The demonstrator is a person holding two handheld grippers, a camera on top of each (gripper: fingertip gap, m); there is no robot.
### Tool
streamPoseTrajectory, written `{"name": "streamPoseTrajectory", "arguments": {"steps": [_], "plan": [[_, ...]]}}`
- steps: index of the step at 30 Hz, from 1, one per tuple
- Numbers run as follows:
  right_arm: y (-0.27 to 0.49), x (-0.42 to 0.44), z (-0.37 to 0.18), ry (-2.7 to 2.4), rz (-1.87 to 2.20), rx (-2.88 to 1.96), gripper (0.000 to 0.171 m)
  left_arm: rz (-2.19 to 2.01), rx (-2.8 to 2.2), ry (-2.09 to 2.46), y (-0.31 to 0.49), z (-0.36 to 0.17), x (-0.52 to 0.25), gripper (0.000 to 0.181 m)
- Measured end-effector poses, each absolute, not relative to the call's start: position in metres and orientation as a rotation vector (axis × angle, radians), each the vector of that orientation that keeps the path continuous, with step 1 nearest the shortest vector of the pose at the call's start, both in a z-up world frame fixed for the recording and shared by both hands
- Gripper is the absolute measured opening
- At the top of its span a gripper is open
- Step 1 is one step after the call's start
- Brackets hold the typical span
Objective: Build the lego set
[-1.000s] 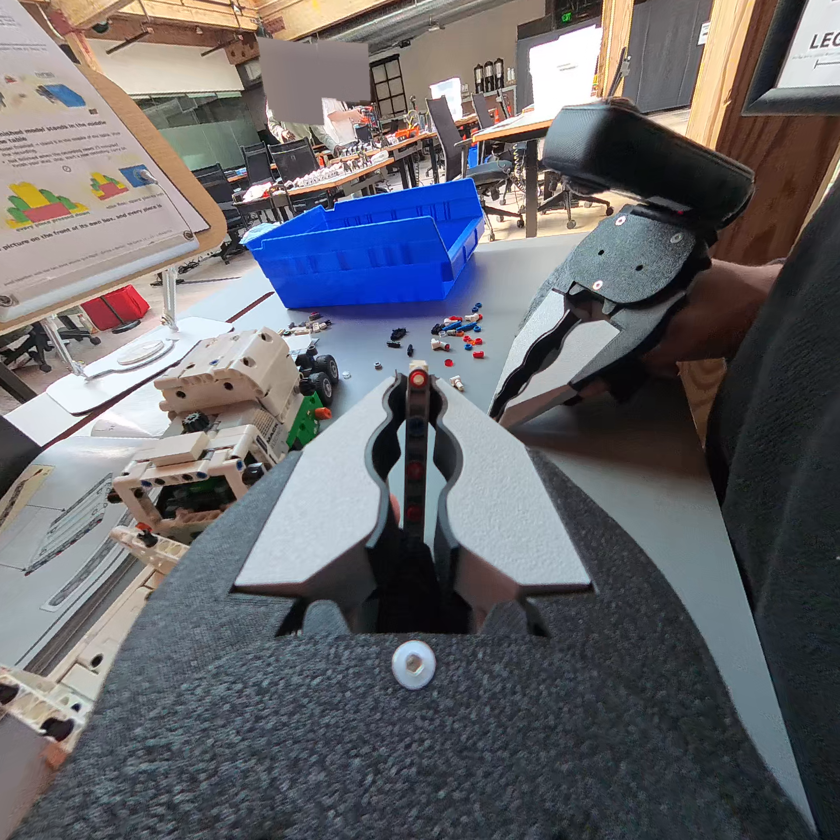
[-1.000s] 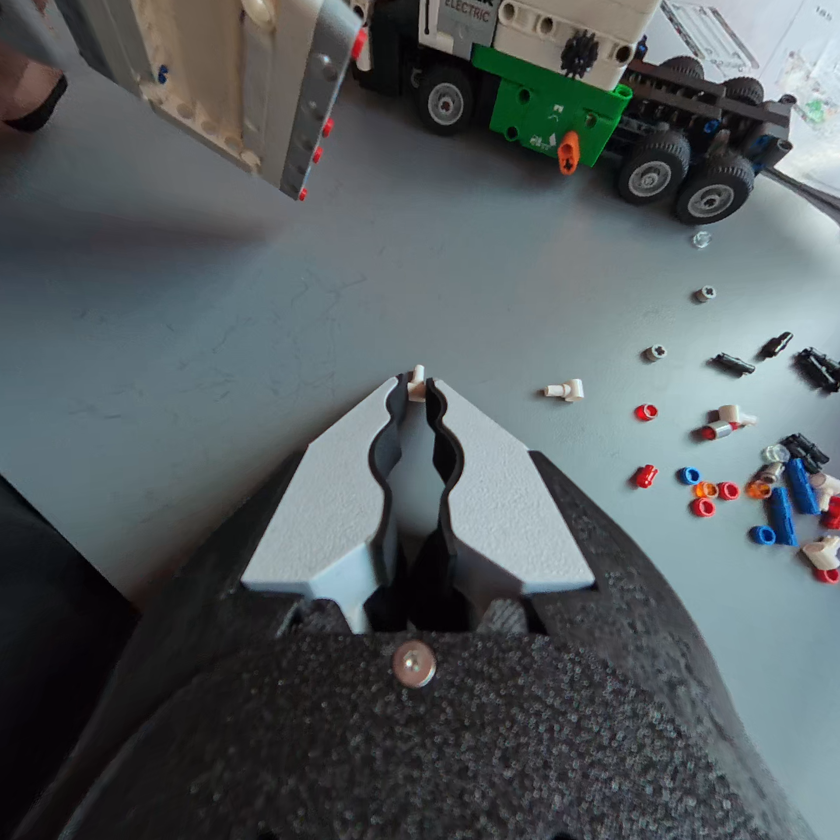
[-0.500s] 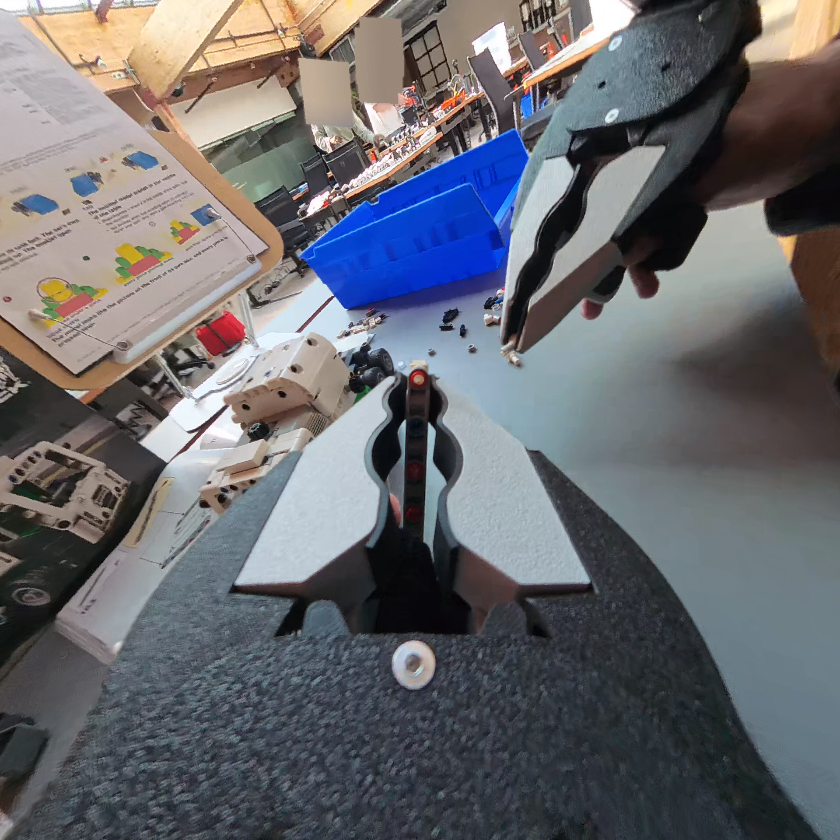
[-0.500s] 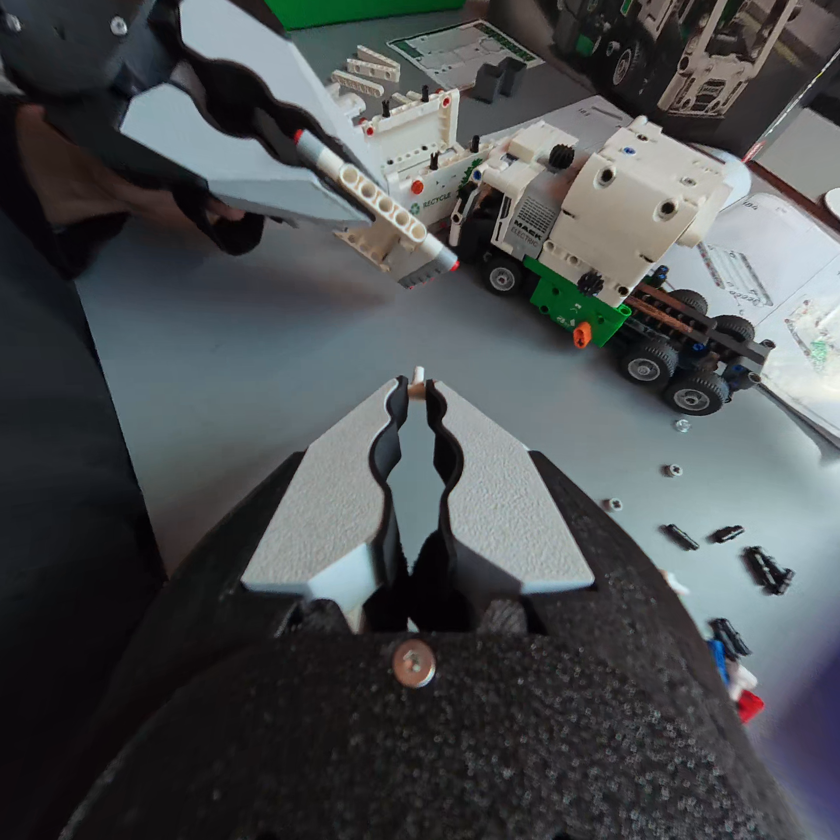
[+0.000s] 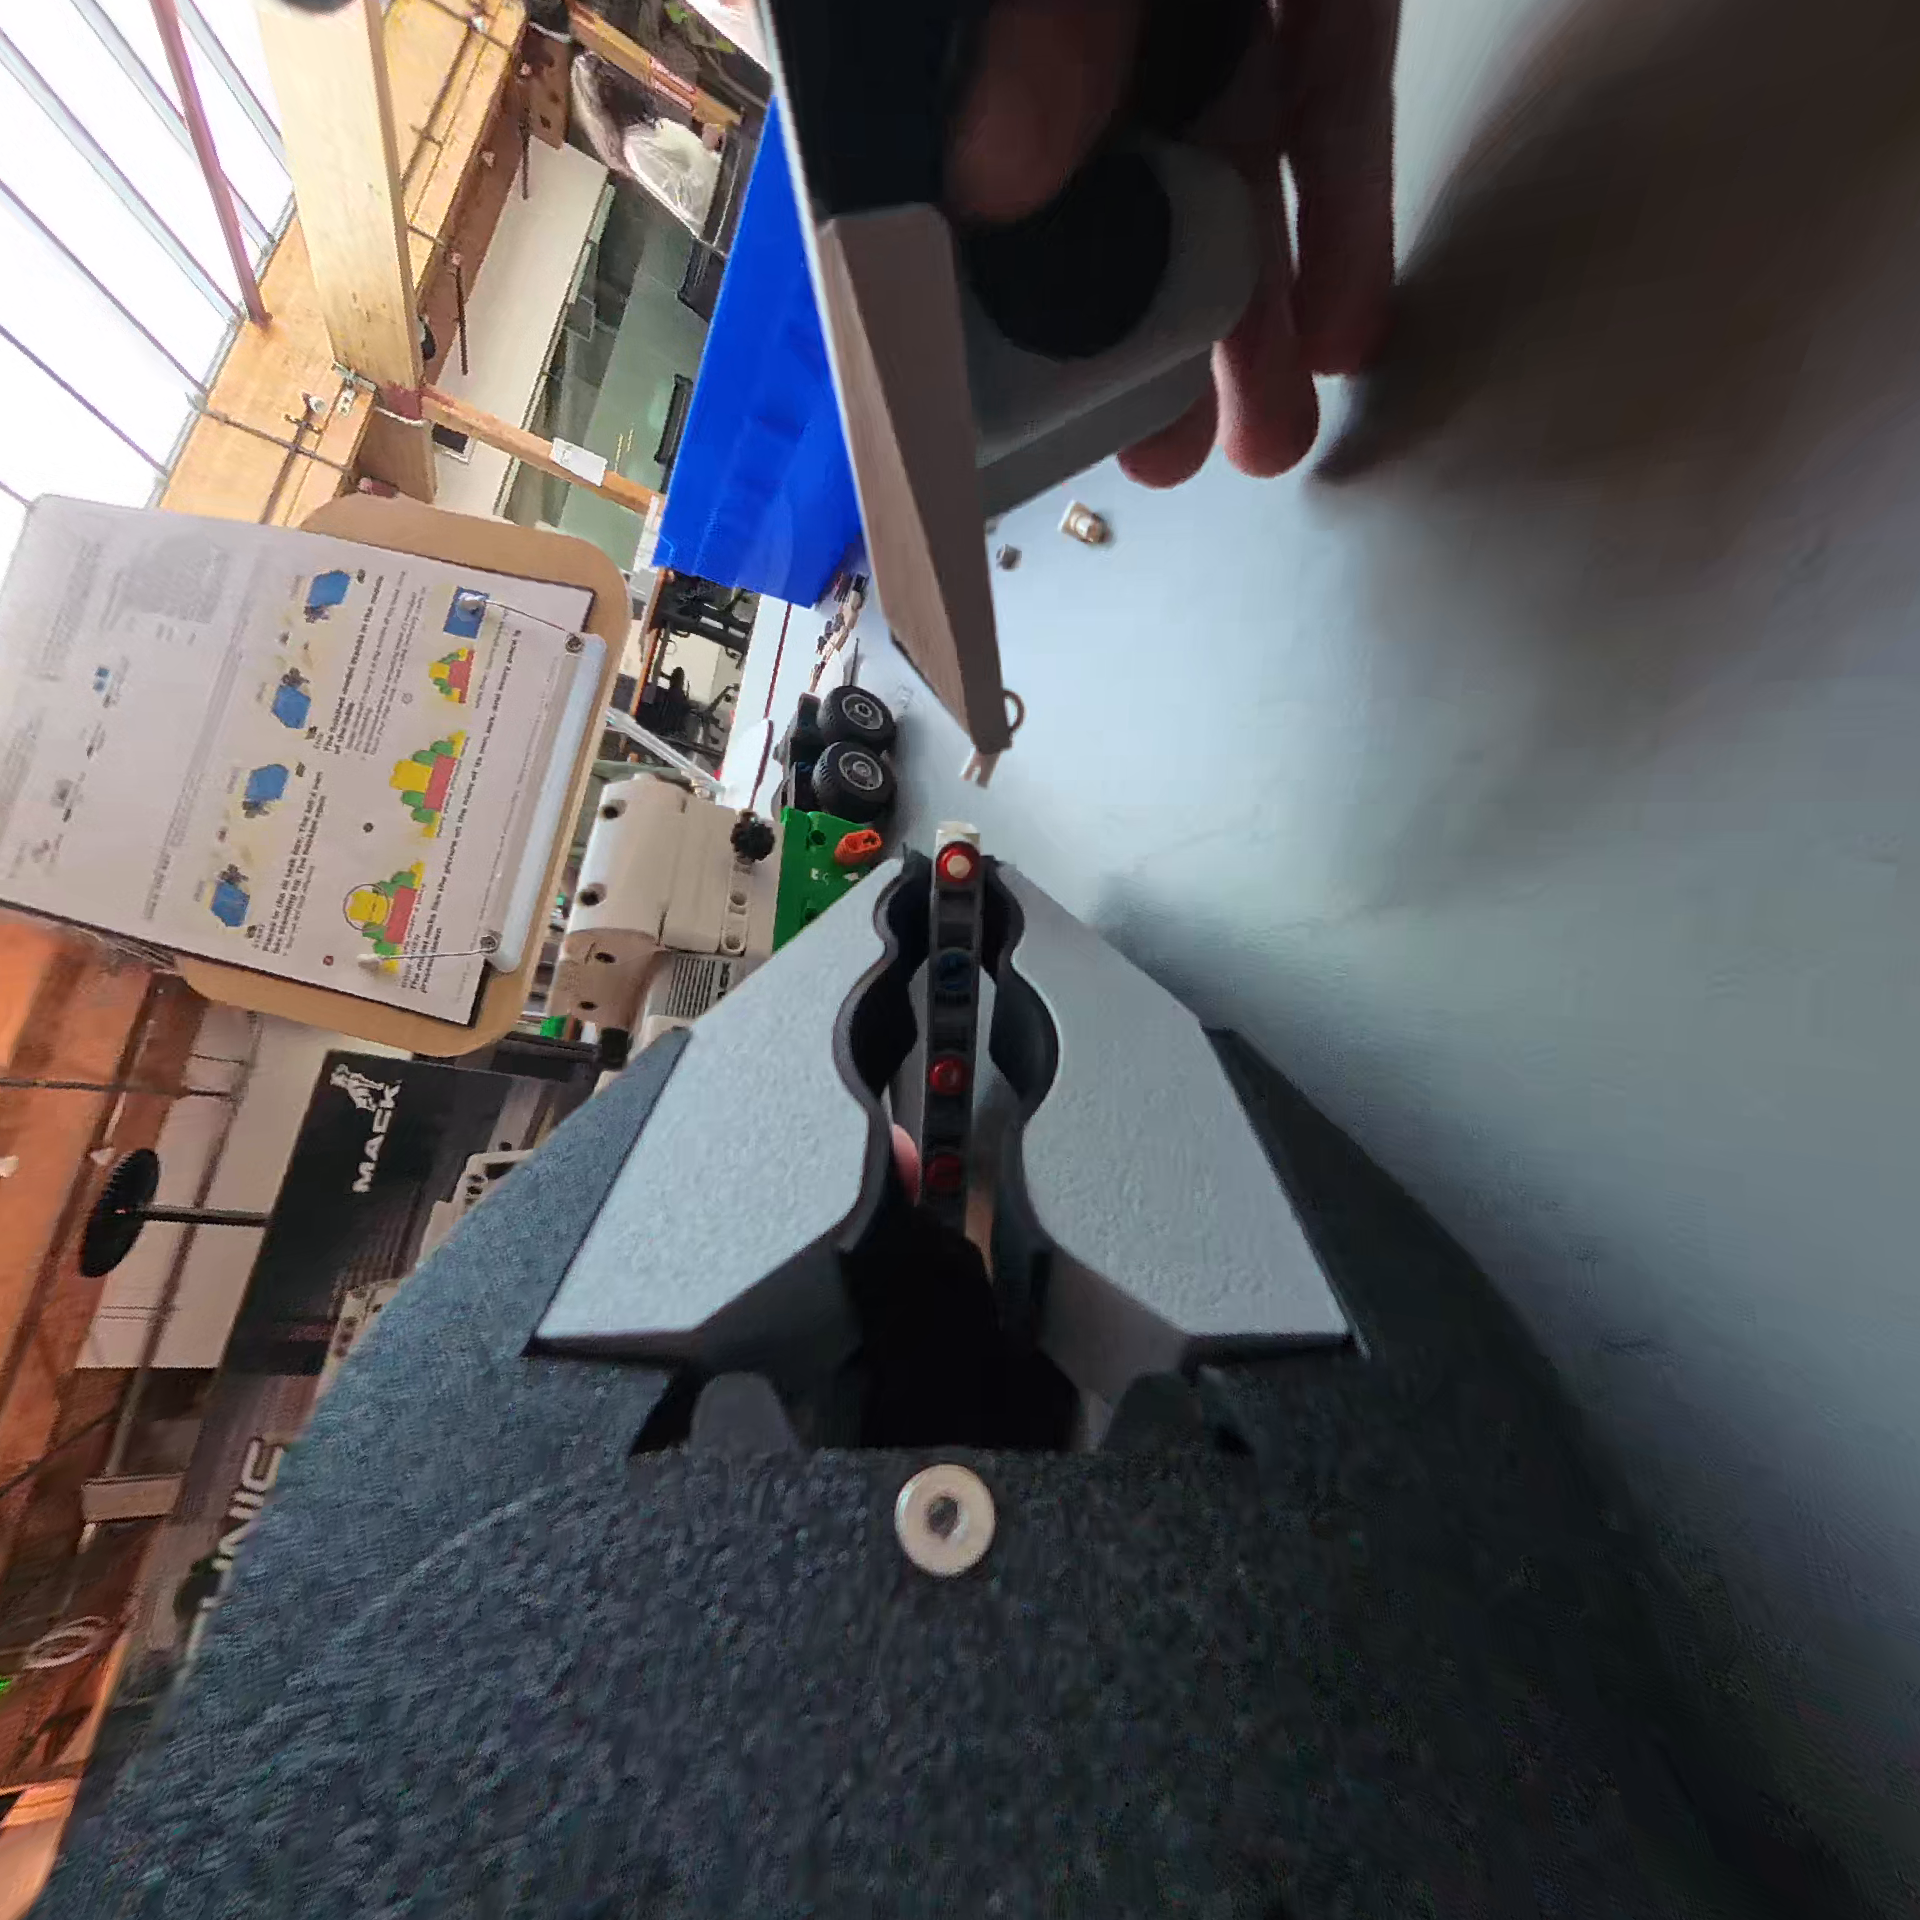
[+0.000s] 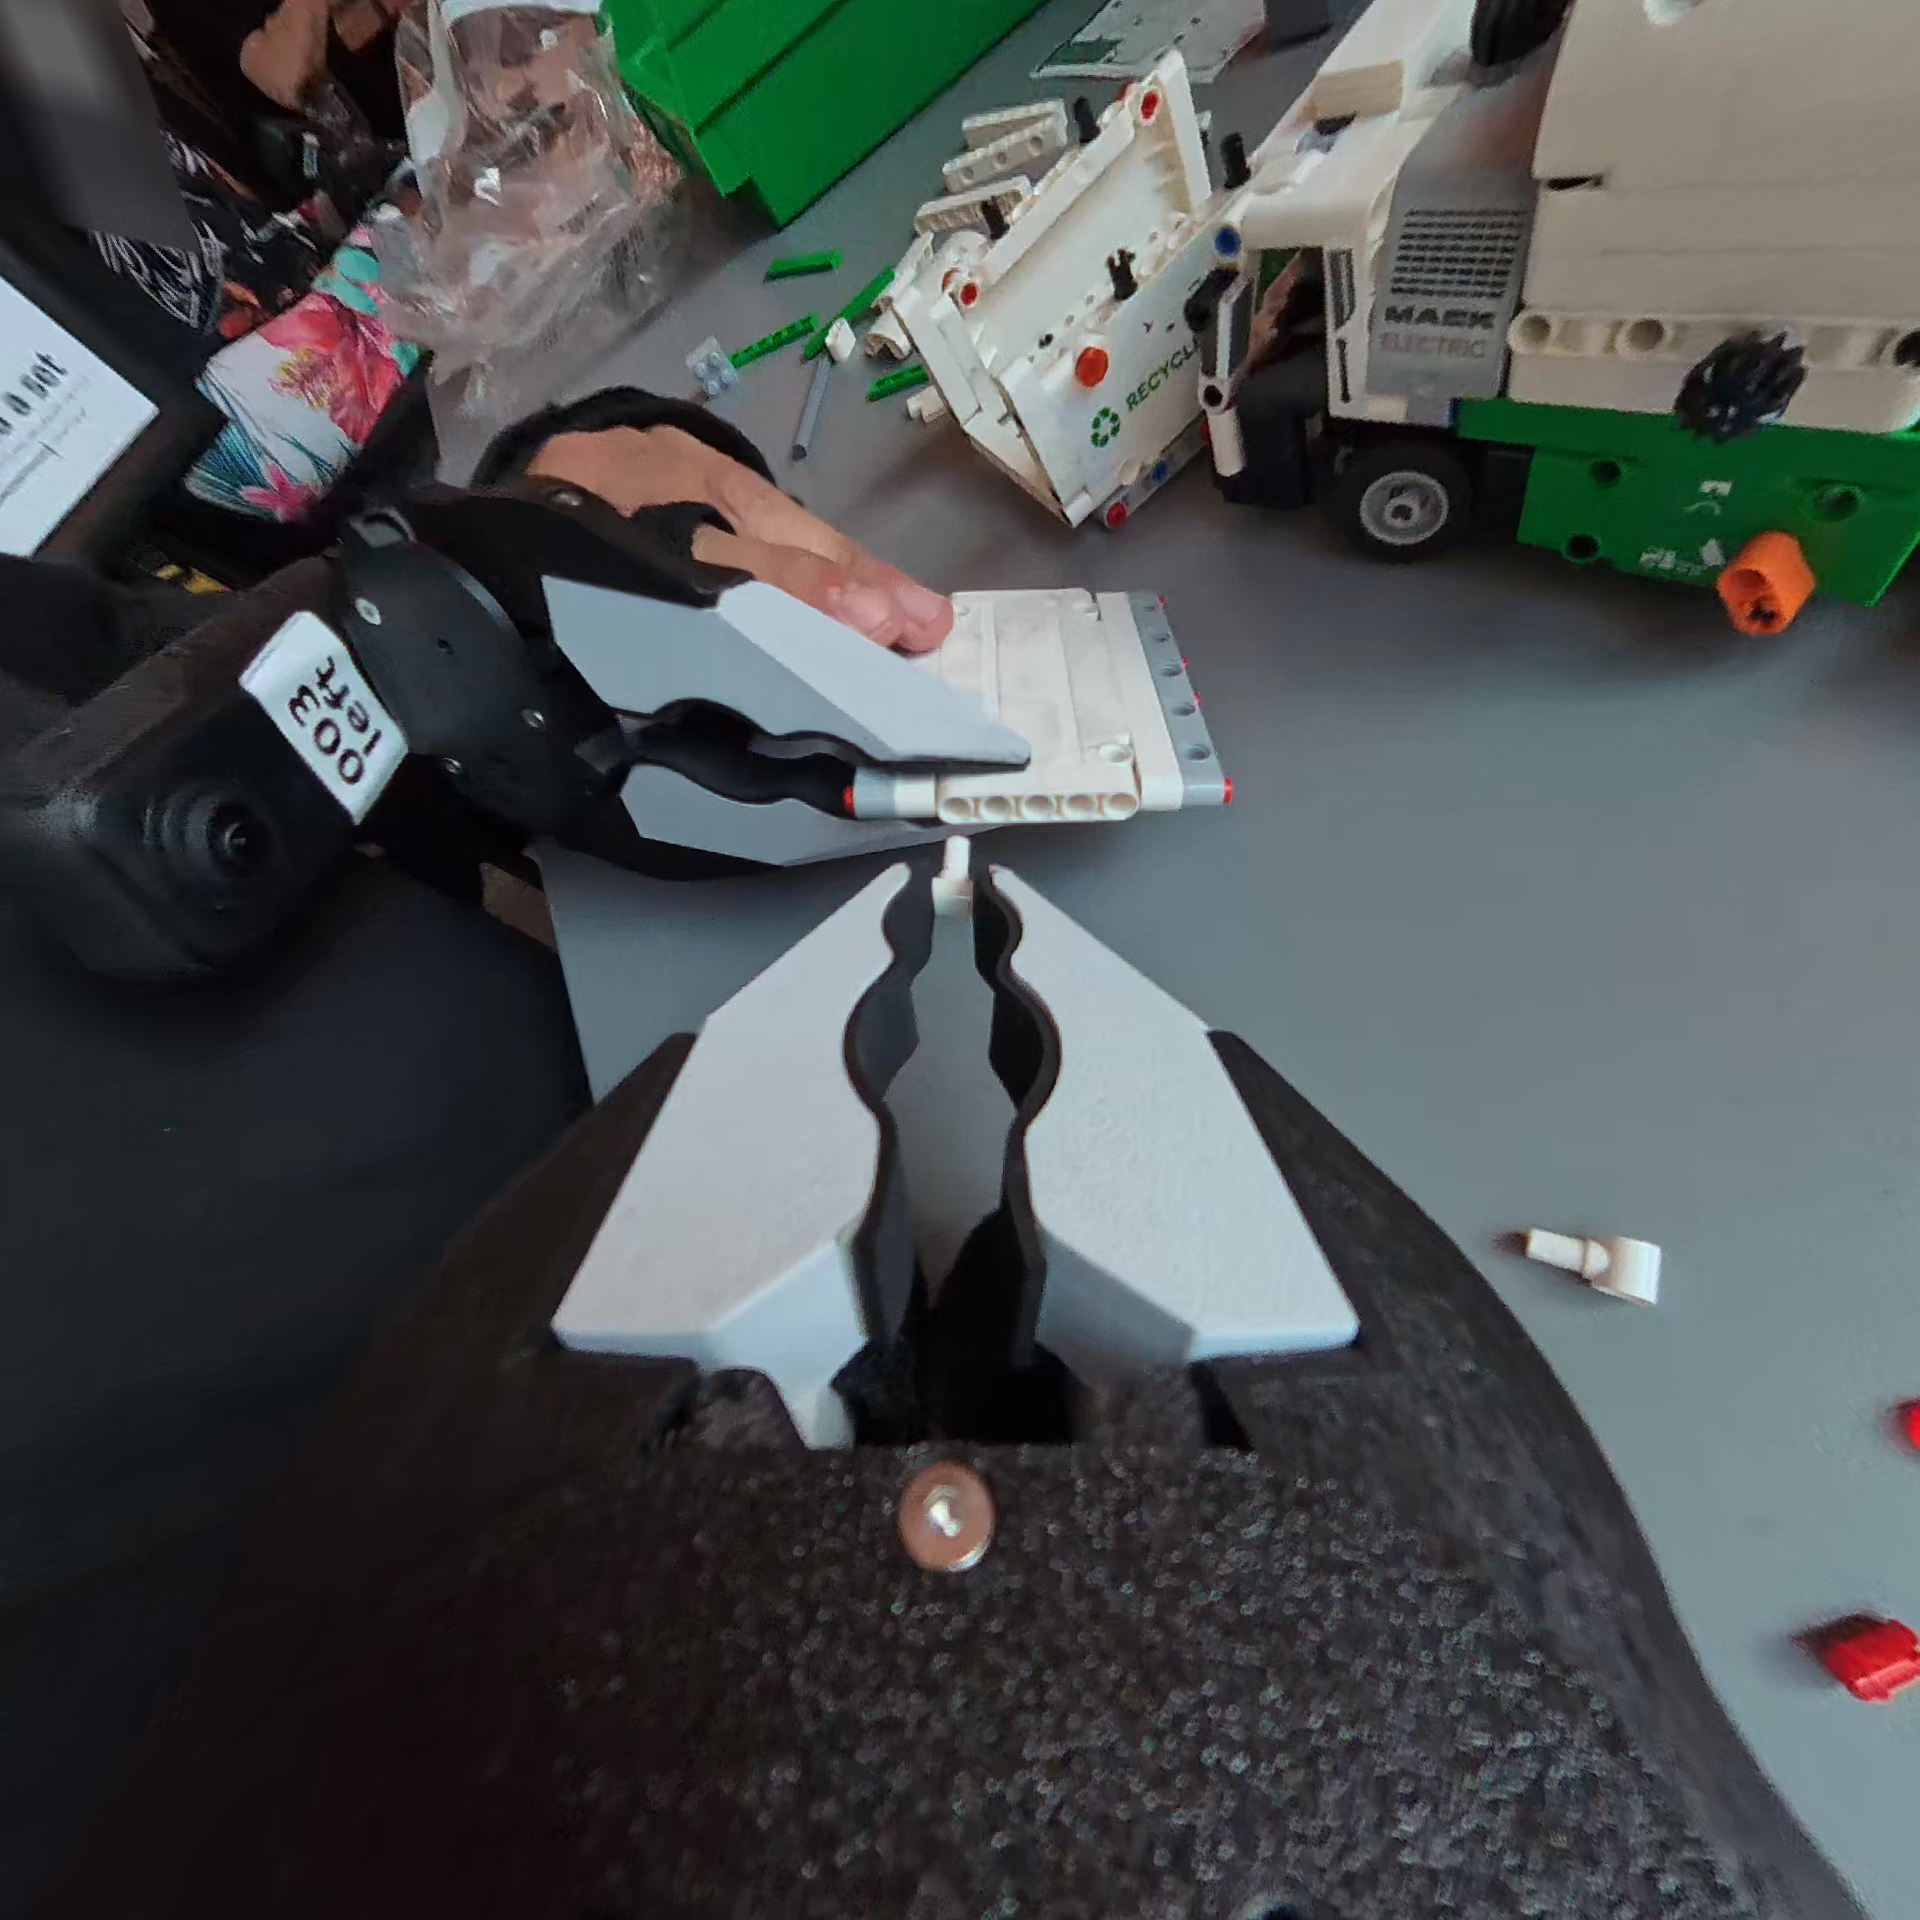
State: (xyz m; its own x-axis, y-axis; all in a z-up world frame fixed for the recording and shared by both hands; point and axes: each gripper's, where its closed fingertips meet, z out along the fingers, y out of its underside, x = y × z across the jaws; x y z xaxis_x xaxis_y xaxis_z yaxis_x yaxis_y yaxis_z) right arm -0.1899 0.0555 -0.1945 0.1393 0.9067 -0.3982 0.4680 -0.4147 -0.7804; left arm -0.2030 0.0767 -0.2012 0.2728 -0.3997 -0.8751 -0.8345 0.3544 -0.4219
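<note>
My left gripper (image 5: 956, 883) is shut on a flat white and grey lego panel (image 6: 1081, 696), seen edge-on with red pins (image 5: 957, 862). In the right wrist view the left gripper (image 6: 935, 779) holds the panel level above the grey table (image 6: 1455, 935). My right gripper (image 6: 951, 883) is shut on a small white pin connector (image 6: 953, 873), its tip just below the panel's near edge. In the left wrist view the right gripper (image 5: 987, 743) comes down from above with the connector (image 5: 982, 767) at its tip. The white and green lego truck (image 6: 1558, 343) stands behind.
A white truck-body section (image 6: 1081, 343) lies left of the truck. Loose white (image 6: 1595, 1262) and red (image 6: 1865, 1652) pieces lie to the right. A blue bin (image 5: 764, 416), an instruction board (image 5: 301, 758), a green box (image 6: 821, 73) and a plastic bag (image 6: 520, 177) stand around.
The left gripper has rolled on its side and turned the panel flat. The right gripper with the connector has moved in close to the panel's edge.
</note>
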Motion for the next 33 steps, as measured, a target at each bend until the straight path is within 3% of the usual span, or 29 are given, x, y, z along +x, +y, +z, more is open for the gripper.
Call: {"name": "streamPoseTrajectory", "arguments": {"steps": [33], "plan": [[0.055, -0.188, -0.219, -1.551, 1.033, -1.983, 0.006, 0.674, -1.193, 1.487, 0.073, -0.222, -0.197, 0.006]]}}
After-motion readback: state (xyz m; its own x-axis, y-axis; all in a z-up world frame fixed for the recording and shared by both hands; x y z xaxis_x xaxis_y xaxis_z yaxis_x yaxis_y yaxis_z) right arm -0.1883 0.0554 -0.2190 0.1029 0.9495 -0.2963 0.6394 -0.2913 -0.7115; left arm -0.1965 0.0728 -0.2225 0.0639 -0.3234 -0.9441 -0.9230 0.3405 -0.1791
